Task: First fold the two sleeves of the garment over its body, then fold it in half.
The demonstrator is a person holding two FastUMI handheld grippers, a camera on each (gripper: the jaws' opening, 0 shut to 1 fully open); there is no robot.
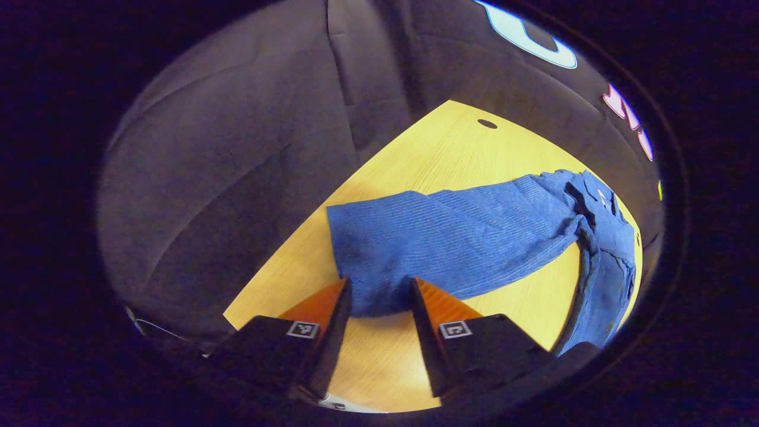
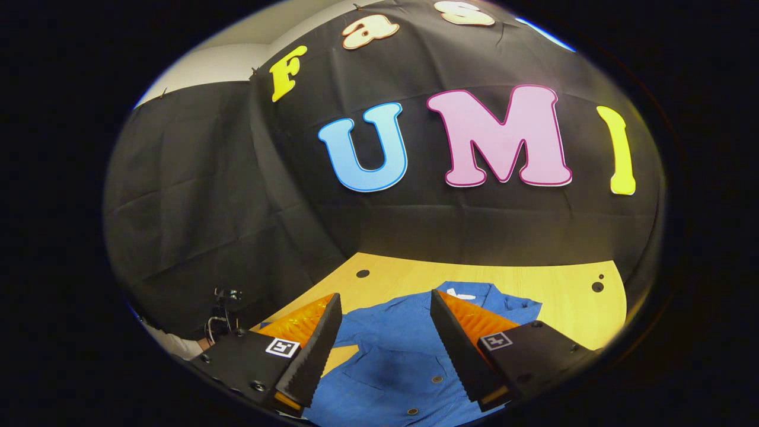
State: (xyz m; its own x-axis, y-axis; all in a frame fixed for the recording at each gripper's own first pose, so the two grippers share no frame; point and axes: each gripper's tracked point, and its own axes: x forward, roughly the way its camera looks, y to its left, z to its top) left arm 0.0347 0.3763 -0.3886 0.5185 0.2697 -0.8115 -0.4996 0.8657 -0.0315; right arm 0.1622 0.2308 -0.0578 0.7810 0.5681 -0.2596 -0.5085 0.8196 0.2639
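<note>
The shirt (image 1: 468, 237) is blue cloth, matt, with a fine ribbed weave along the sleeve (image 1: 439, 243); its buttons (image 2: 436, 379) look like dull metal, though they are too small to be sure. The table (image 1: 439, 154) is pale wood with a smooth, faintly grained finish. The wall (image 1: 237, 148) is matt black cloth, creased in folds.

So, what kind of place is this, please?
Probably a recording booth, not a home: black cloth wall behind a bare wooden table with drilled holes, a blue shirt laid out flat, and some cabled equipment at the table's edge.
</note>
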